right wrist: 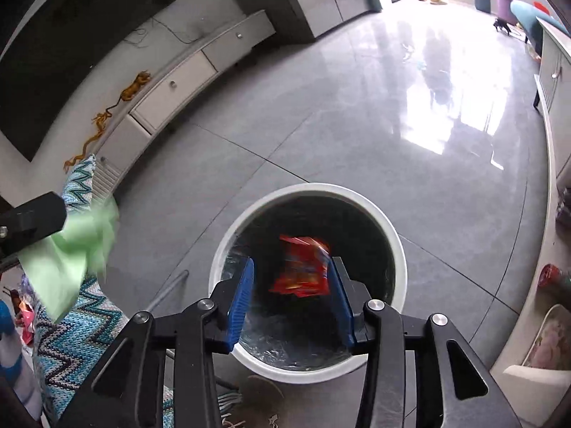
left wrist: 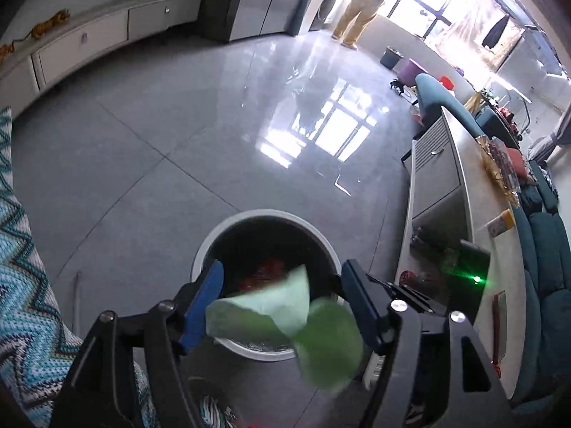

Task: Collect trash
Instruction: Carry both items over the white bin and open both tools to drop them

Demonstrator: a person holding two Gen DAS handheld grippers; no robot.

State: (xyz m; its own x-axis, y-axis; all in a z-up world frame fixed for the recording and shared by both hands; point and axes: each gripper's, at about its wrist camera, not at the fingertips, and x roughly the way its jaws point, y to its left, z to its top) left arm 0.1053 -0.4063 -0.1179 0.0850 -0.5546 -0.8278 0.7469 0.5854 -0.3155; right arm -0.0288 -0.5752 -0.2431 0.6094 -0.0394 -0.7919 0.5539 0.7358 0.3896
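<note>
A round white trash bin (left wrist: 264,212) with a black liner stands on the grey tile floor, below both grippers. My left gripper (left wrist: 283,267) hangs over its rim with the jaws apart. A blurred pale green wrapper (left wrist: 274,310) sits loose between the blue pads. The right wrist view shows that green wrapper (right wrist: 71,249) under the left gripper's black body at the left edge. My right gripper (right wrist: 293,262) is over the bin (right wrist: 310,187) mouth, its jaws apart. A blurred red snack wrapper (right wrist: 303,267) lies between them, against the right pad and clear of the left one.
A blue zigzag knitted blanket (left wrist: 25,267) lies to the left of the bin. A long white table (left wrist: 460,185) and a teal sofa (left wrist: 546,249) run along the right. A low white cabinet (left wrist: 82,39) lines the far wall. A person (left wrist: 360,10) stands far off by the window.
</note>
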